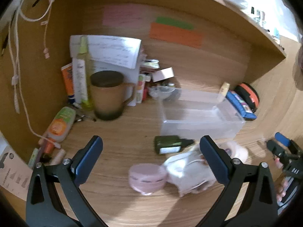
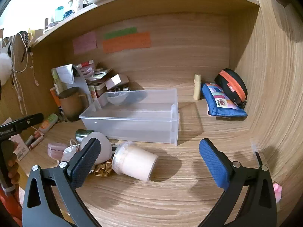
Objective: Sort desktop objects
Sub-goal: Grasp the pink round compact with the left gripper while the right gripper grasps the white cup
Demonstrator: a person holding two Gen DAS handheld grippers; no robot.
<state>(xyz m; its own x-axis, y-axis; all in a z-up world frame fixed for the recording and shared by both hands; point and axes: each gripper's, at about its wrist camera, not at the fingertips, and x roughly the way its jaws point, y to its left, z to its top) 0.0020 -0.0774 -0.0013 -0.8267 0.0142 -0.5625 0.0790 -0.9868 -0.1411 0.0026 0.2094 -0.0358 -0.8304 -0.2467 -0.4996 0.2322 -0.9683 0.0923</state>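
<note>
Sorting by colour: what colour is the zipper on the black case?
Orange zipper on the black case; right wrist view.

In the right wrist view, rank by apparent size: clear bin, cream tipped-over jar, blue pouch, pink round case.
1. Clear bin, easily the largest.
2. Cream jar and blue pouch: look alike; the jar lies nearer the camera, so unranked.
3. Pink round case, smallest, partly hidden.

home desk nook point(image 2: 189, 162), sticky notes point(image 2: 126, 41), toiletries, brown mug point(image 1: 108, 94)

Warm indoor light, blown-out glare top corners; left view motion-blurred; strong fisheye bending edges.
</note>
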